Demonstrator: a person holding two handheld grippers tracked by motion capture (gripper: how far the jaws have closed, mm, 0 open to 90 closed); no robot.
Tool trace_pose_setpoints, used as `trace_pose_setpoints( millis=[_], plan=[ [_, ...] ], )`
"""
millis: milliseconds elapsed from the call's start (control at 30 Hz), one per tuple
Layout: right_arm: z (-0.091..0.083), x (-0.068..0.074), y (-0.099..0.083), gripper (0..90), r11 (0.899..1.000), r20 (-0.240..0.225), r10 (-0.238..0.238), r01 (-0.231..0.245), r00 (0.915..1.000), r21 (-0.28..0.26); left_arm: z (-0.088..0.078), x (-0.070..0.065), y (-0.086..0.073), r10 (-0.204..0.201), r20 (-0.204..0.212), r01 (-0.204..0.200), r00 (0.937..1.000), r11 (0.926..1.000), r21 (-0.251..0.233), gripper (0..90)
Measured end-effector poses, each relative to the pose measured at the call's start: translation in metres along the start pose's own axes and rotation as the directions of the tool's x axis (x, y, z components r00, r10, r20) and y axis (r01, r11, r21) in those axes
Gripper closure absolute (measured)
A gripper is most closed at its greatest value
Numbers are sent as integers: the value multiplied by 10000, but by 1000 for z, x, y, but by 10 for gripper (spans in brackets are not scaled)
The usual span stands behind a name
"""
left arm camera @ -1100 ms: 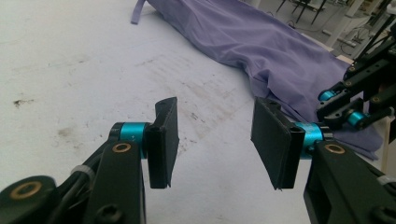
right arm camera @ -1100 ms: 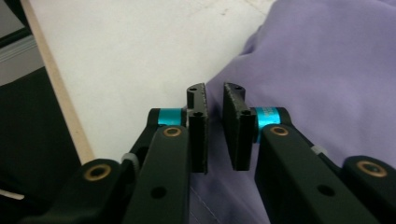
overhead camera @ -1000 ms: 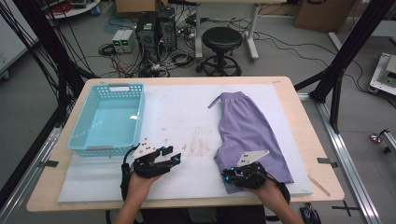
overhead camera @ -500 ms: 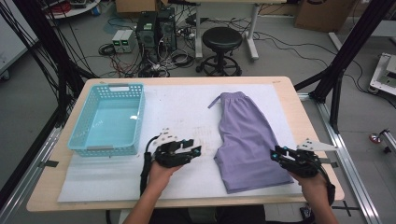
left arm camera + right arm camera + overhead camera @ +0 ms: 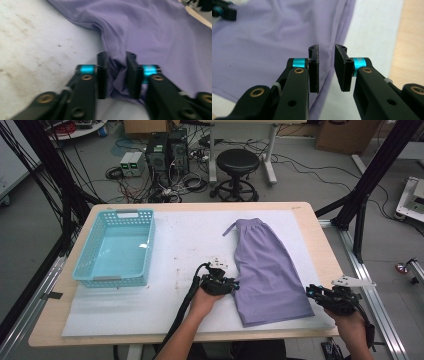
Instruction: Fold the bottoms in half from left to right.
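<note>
**Purple shorts: soft, light, grab by the side edges**

The purple shorts (image 5: 267, 270) lie flat on the white mat (image 5: 125, 312), right half of the table (image 5: 312, 227), waistband toward the far edge, hem toward the person. Cloth looks thin & limp, prob. very light; no stiffness, so it'll sag and fold wherever it's lifted, and a one-point pinch will just bunch it. Not fragile, maybe a bit slick. Best hold, as I judge it: both side edges near the hem, one gripper each, w/ enough fabric between the pads so it doesn't slip out.

The left gripper (image 5: 116, 67) is at the shorts' left edge. Its jaws have just been closing & a raised fold of cloth stands between them in the left gripper view; they stand a little apart w/ the fold bunched in the gap, pads look to be pressing on it.

The right gripper (image 5: 325, 67) sits at the right edge near the hem corner. Jaws have just been closing, narrow gap left; the edge runs below that gap, nothing pinched that I can see.

The blue basket (image 5: 116, 247) stands at the left of the table, well apart from the shorts.
</note>
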State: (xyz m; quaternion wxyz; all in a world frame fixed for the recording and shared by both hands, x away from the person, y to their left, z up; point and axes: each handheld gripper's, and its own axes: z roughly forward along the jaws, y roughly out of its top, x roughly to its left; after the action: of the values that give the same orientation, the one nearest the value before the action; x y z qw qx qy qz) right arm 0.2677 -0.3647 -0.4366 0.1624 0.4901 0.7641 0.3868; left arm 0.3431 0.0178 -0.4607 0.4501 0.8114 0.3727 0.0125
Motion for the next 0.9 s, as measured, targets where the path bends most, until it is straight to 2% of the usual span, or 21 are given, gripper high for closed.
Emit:
trace_pose_setpoints(
  millis=[67,133,233,300,367,433,500,533,567,600,633,700,733,800,833,900],
  plan=[
    [6,3,0,733,9998,-77,-32,33,10000,179,-1,-2,0,39,-31,-39,10000,10000,81,802],
    [13,5,0,737,9979,174,-181,170,9997,618,-2,-5,-1,209,-123,-207,9997,9997,121,826],
    [16,5,-1,900,9946,184,-354,334,9992,982,-4,-8,-3,393,-155,-391,9991,9991,151,834],
    [13,5,-2,900,9926,197,-507,482,9985,1117,-6,-8,-4,368,-127,-367,9992,9993,83,832],
    [8,3,-2,900,9926,332,-490,450,9982,1131,-8,-8,-6,236,-197,-236,9995,9997,17,772],
    [3,1,-3,900,9936,573,-336,272,9978,1094,-9,-8,-6,114,-277,-115,9996,9999,-7,649],
    [3,-1,-5,900,9933,569,-188,122,9982,1148,-11,-9,-5,167,-332,-172,9993,9997,-152,587],
    [3,-1,-5,900,9939,481,-152,98,9987,1099,-12,-9,-4,68,-294,-78,9995,9993,-352,564],
    [3,0,-5,861,9963,186,-116,100,9998,855,-13,-9,-4,12,-286,-26,9996,9988,-484,545],
    [3,0,-4,742,9977,60,-46,42,10000,674,-15,-9,-3,1,-342,-23,9994,9978,-664,544],
    [5,1,-3,701,9983,-16,219,-217,9998,546,-16,-9,-3,38,-391,-69,9992,9968,-796,541],
    [10,1,-2,690,9982,122,102,-109,9999,587,-20,-8,-3,104,-555,-164,9984,9939,-1090,533],
    [14,1,-3,709,9975,174,50,-62,9998,699,-22,-7,-3,166,-610,-241,9980,9921,-1235,533],
    [19,1,-3,858,9966,125,-313,302,9994,770,-28,-5,-3,175,-735,-286,9971,9877,-1535,532],
    [18,2,-3,898,9961,122,-462,452,9989,752,-31,-3,-3,186,-791,-317,9967,9852,-1683,532],
    [15,3,-1,900,9953,102,-616,607,9980,754,-36,1,-4,126,-906,-295,9958,9820,-1867,538]
  ],
)
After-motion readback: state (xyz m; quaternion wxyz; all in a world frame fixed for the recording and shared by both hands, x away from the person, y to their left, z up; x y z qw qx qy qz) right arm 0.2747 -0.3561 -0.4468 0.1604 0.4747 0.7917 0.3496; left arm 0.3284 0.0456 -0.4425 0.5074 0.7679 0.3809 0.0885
